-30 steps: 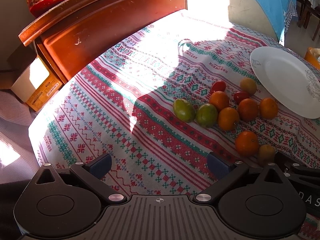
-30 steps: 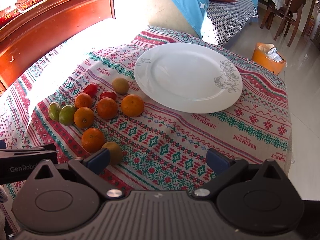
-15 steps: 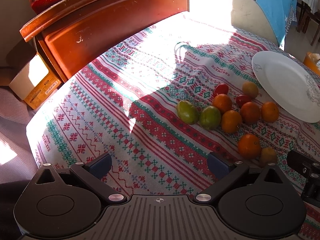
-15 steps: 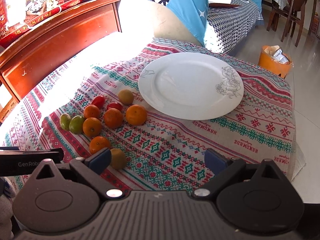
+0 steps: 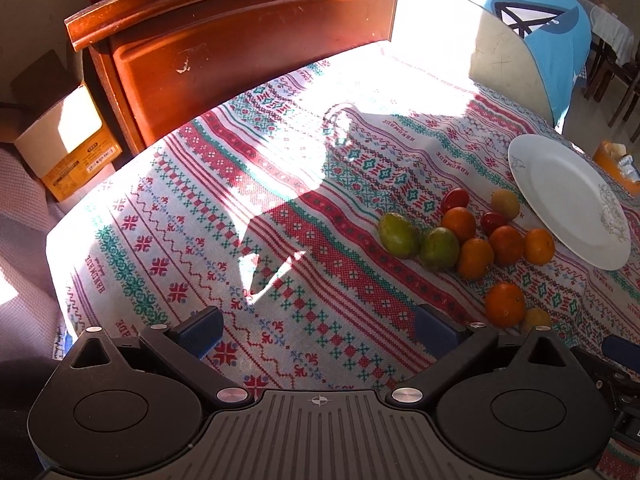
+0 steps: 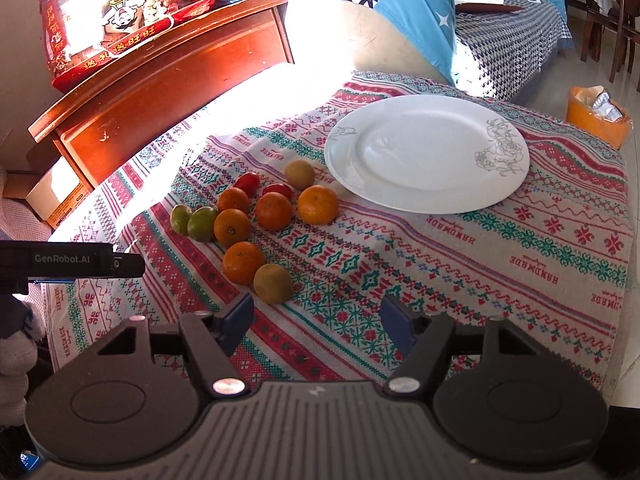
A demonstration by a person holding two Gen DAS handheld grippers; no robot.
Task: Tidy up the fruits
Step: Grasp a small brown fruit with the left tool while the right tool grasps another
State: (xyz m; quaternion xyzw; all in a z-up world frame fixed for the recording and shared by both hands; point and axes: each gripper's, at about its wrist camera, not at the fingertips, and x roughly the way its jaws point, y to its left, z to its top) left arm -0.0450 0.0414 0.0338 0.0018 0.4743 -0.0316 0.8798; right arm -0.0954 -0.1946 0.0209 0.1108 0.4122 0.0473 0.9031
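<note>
Pulled back and up since a second ago: both views wider, right gripper [image 6: 318,320] jaws narrower yet parted, empty. Left gripper [image 5: 316,330] spread wide, empty. Fruit cluster on tablecloth [image 6: 460,280], just left of bare white plate [image 6: 426,158]; nearest is olive-brown fruit [image 6: 273,283] touching an orange [image 6: 243,262]. Probably light, round, prone to roll; tomatoes [image 6: 247,182] soft. Best gripped across the middle, gently. Readable: "GenRobot.AI" on left gripper, "HANDMADE" on cloth.

Glossy white plate [image 6: 424,200] on woven embroidered tablecloth [image 6: 480,264]; polished wooden cabinet [image 5: 248,44].
</note>
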